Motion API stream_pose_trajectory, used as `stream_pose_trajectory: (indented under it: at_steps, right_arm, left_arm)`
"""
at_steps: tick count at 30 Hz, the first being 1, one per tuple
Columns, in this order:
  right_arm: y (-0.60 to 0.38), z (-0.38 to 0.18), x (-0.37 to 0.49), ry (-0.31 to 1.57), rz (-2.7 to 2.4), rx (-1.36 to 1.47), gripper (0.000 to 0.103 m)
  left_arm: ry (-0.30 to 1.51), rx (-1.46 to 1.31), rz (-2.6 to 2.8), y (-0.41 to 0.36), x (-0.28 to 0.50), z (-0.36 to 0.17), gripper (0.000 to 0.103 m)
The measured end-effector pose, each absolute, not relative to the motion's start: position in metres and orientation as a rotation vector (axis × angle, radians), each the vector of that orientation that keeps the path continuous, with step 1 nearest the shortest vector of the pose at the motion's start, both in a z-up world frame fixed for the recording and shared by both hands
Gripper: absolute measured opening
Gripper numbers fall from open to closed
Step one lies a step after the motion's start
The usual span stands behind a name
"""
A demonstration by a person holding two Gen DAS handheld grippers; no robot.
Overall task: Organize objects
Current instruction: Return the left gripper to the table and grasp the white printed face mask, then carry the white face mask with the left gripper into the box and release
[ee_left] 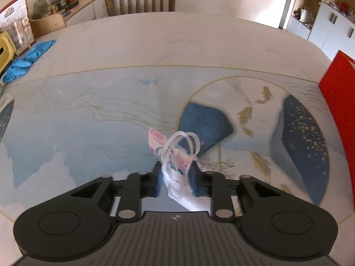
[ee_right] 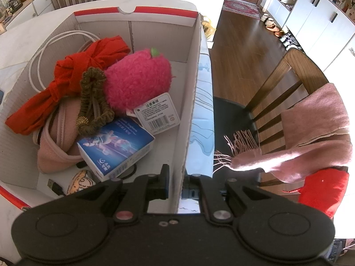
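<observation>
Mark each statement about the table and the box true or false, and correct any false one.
1. The left tool grips a small floral pouch. True.
2. The right tool hangs open above the box. False: it is clamped on the box wall.
3. A pink plush fruit lies in the box. True.
4. The box is empty apart from the plush. False: it also holds a red cloth, a white cable and a blue carton.
5. A pink scarf hangs on a chair. True.
</observation>
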State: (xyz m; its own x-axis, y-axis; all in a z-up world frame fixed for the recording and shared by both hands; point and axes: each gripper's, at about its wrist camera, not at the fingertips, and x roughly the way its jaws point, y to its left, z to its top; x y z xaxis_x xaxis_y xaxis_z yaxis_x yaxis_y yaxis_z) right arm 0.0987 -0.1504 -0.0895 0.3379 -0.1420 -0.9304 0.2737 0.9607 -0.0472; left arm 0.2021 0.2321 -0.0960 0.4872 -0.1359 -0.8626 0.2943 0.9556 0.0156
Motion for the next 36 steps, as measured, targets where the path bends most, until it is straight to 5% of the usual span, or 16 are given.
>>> stream_pose_trajectory:
  at_steps: [24,36]
  right_arm:
    - [-0.154,-0.089,0.094,1.168,-0.262,0.146,0.004]
    - [-0.158,-0.09,0.091,1.151,-0.25,0.161,0.005]
  left_arm:
    - [0.883,0.21,-0.69,0.112,0.147,0.016,0.017]
    - [0.853,0.333,-0.913,0.018,0.118,0.03,0.017]
